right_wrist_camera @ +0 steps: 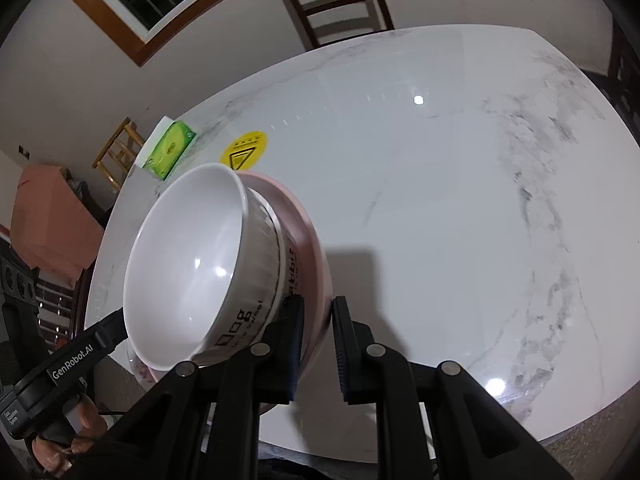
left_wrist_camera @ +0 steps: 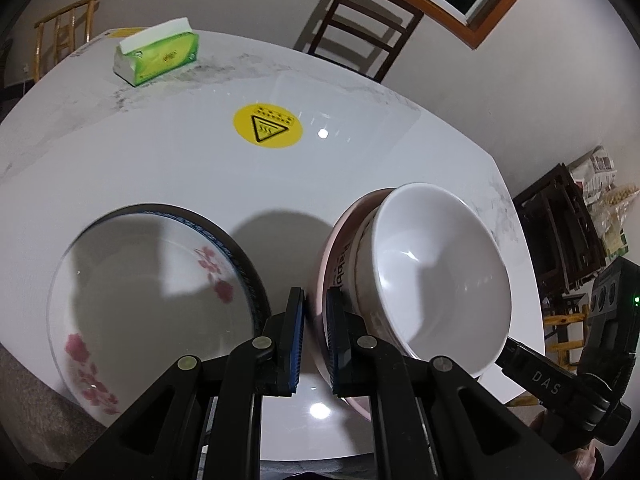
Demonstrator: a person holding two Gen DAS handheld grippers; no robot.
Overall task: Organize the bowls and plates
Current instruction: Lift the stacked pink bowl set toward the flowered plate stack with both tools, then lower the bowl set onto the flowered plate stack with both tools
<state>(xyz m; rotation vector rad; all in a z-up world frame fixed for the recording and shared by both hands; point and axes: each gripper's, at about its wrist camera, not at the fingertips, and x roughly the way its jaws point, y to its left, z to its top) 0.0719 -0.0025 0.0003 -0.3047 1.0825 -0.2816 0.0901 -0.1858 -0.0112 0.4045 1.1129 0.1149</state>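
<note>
Two bowls: one white ceramic bowl (left_wrist_camera: 436,276) nested in one pink printed bowl (left_wrist_camera: 334,256). One floral glass plate (left_wrist_camera: 152,300). One green tissue pack (left_wrist_camera: 158,56), far counter (left_wrist_camera: 360,160) edge. One round yellow warning sticker (left_wrist_camera: 268,125).

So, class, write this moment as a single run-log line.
left gripper: shut on pink plate | right gripper: shut on pink plate | white bowl: on plate | floral plate: on table
</note>
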